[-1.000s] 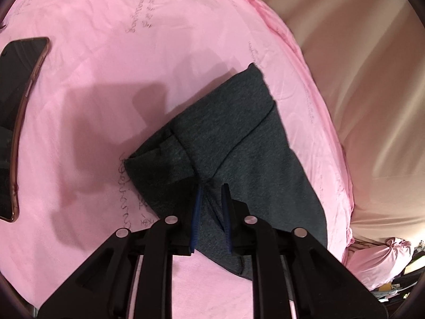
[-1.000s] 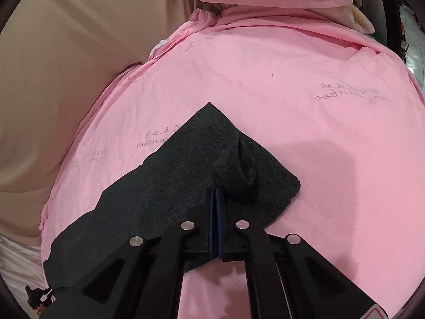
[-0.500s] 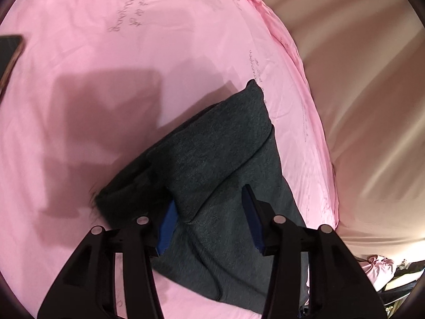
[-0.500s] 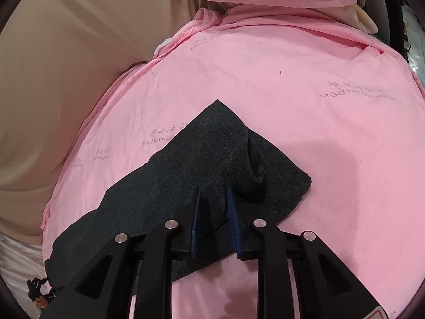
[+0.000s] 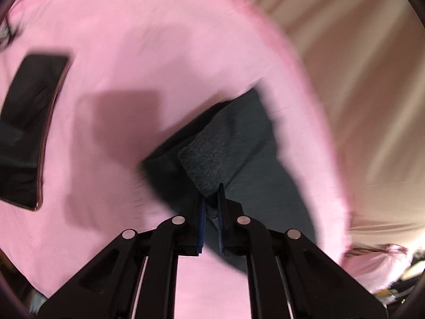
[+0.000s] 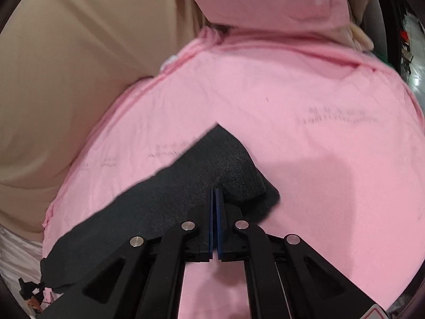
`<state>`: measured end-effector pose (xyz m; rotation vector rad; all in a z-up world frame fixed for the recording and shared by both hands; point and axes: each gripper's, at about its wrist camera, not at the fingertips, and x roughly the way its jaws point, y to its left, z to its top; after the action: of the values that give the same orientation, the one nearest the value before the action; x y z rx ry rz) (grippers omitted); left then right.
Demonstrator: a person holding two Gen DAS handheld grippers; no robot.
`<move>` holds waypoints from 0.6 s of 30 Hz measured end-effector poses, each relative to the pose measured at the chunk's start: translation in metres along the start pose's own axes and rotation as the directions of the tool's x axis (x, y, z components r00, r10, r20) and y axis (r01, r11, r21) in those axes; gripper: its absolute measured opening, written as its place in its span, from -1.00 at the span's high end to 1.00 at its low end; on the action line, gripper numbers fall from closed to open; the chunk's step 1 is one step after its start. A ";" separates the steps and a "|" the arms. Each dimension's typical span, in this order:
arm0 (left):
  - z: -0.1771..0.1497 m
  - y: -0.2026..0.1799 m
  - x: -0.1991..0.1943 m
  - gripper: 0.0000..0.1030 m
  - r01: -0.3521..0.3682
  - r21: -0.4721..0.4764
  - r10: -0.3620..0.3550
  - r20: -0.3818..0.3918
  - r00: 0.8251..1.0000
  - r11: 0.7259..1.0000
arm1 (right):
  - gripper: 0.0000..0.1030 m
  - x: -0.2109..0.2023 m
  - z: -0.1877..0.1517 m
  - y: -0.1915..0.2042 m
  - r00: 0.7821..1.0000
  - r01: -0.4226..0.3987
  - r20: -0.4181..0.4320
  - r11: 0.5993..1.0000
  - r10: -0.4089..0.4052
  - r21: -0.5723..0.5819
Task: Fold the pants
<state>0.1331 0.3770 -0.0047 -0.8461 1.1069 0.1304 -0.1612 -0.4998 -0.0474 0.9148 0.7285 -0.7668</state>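
Pinching the dark pants (image 6: 186, 194) from both sides on the pink bed sheet (image 6: 318, 159), left hand-held gripper (image 5: 211, 199) nearly closed on a raised fold, right hand-held gripper (image 6: 214, 194) clamped tight on the near edge, long axis trailing off down-left.

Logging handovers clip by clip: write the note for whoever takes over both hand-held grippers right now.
Left hand-held gripper: shut on a raised fold of the dark grey pants.
Right hand-held gripper: shut on the pants at another bunched edge.
Pants lie partly folded on the pink sheet, near its edge; a dark phone-like slab lies to the left.
Done: both edges gripped.
Left: probably carry the gripped edges over, lay flat, release. The left view is blurred.
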 end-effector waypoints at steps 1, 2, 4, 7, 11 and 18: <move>-0.003 0.007 0.013 0.87 -0.030 -0.012 0.030 -0.019 0.999 0.999 | 0.96 0.001 -0.003 -0.004 1.000 -0.026 0.017 1.000 0.026 0.015; -0.006 0.013 0.016 0.85 0.004 -0.031 -0.004 0.003 1.000 0.999 | 0.96 -0.001 -0.004 -0.004 0.999 -0.035 0.021 0.999 0.035 0.017; -0.006 0.007 0.008 0.85 -0.012 -0.012 0.012 0.024 1.000 1.000 | 0.94 -0.003 -0.003 0.000 0.999 -0.048 0.022 0.999 0.047 0.010; -0.005 -0.006 0.001 0.86 -0.055 0.022 0.054 0.038 0.998 0.998 | 0.95 -0.004 0.003 0.008 0.998 -0.052 0.031 0.999 0.052 -0.002; -0.003 -0.014 -0.023 0.86 -0.010 0.031 0.008 0.060 0.998 0.999 | 0.96 -0.033 0.008 0.015 0.989 -0.109 0.101 0.994 0.109 -0.011; 0.013 -0.014 0.005 0.82 -0.057 0.039 0.057 0.005 0.998 0.998 | 0.97 0.000 -0.001 -0.004 1.000 -0.012 0.000 1.000 0.012 -0.017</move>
<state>0.1520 0.3744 0.0010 -0.7795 1.1271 0.1580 -0.1649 -0.5010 -0.0496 0.9029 0.7285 -0.7489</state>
